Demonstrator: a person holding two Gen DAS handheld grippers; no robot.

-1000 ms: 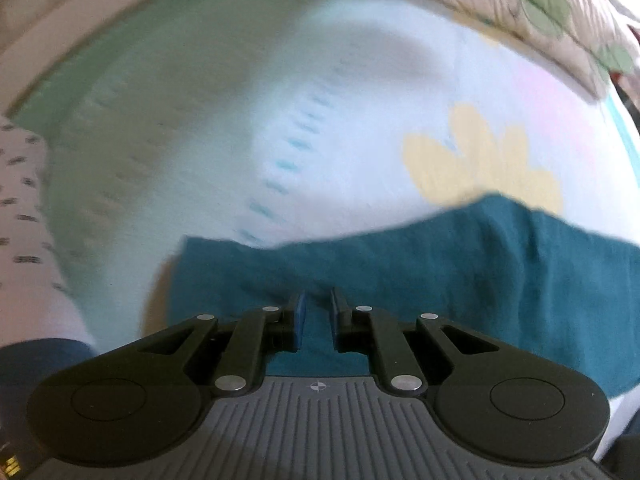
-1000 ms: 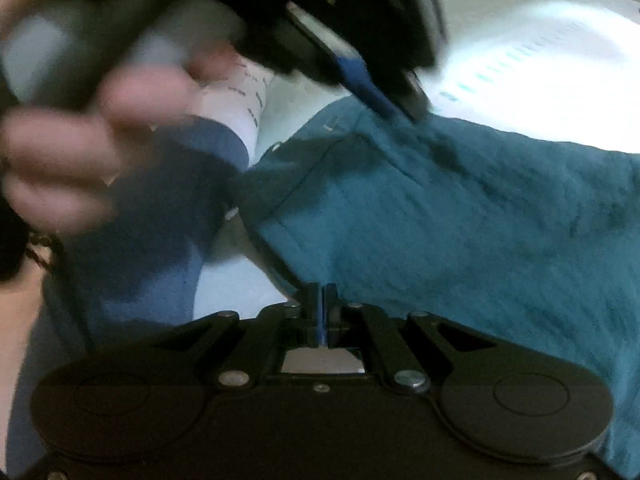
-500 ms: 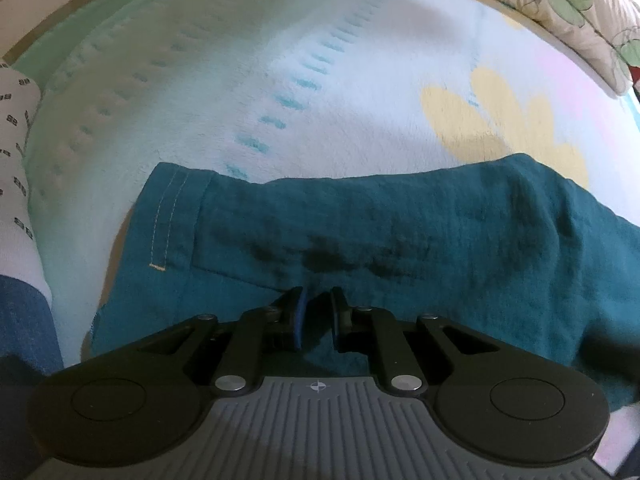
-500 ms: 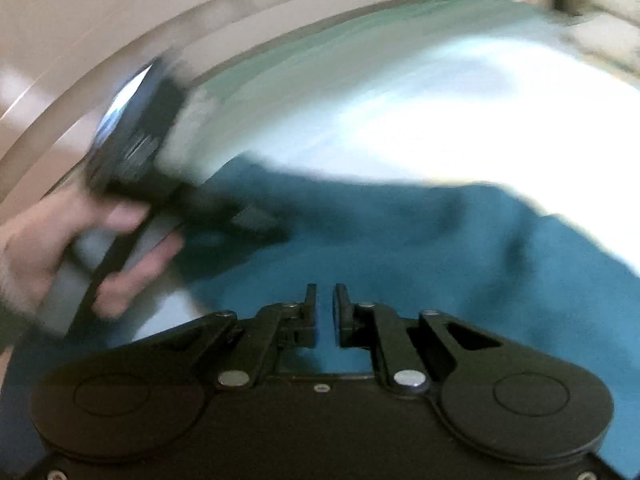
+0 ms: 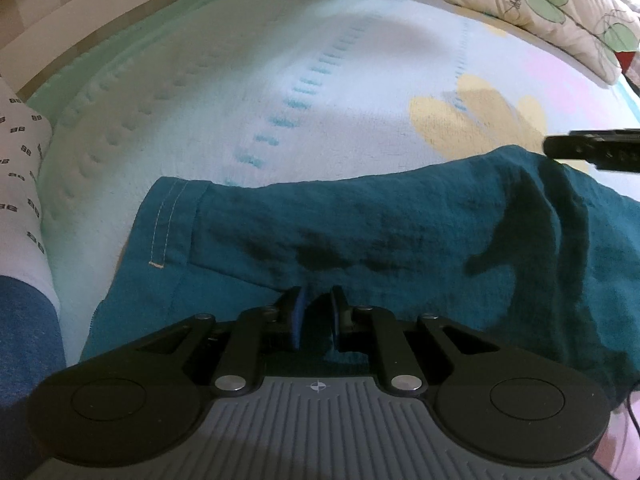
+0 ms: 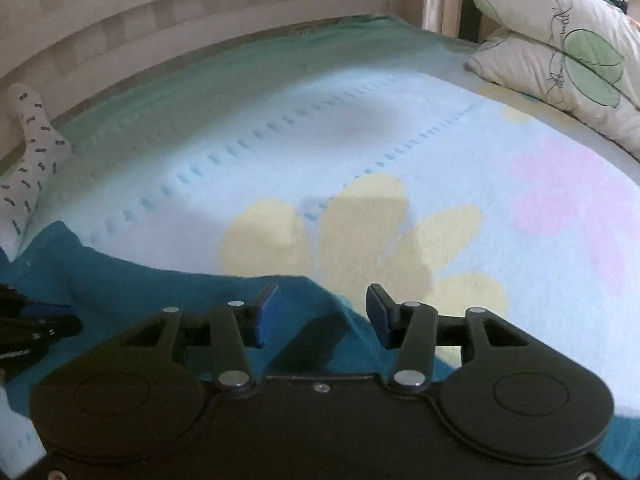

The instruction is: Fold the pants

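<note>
- The teal woven-cotton pants lie spread on a pale fleece blanket with yellow and pink flower shapes, their long axis running left to right across both wrist views, a stitched hem at the left end.
- Our left gripper sits low over the near edge of the pants, its blue-padded fingers drawn close with a narrow gap; teal cloth shows in that gap, but we cannot tell whether it is pinched.
- Our right gripper hangs with its jaws spread wide and holding nothing, right above the far edge of the pants where the cloth meets a yellow flower.
- The garment lies directly ahead of and beneath both tools; we judge the left nearer the hem end, the right farther along the length, so any fold would turn on that left-right axis.
- Beyond, a cream pillow printed with green leaves rests at the right, a pale wooden slatted bed frame runs behind, and a white patterned sock shows at the left.
</note>
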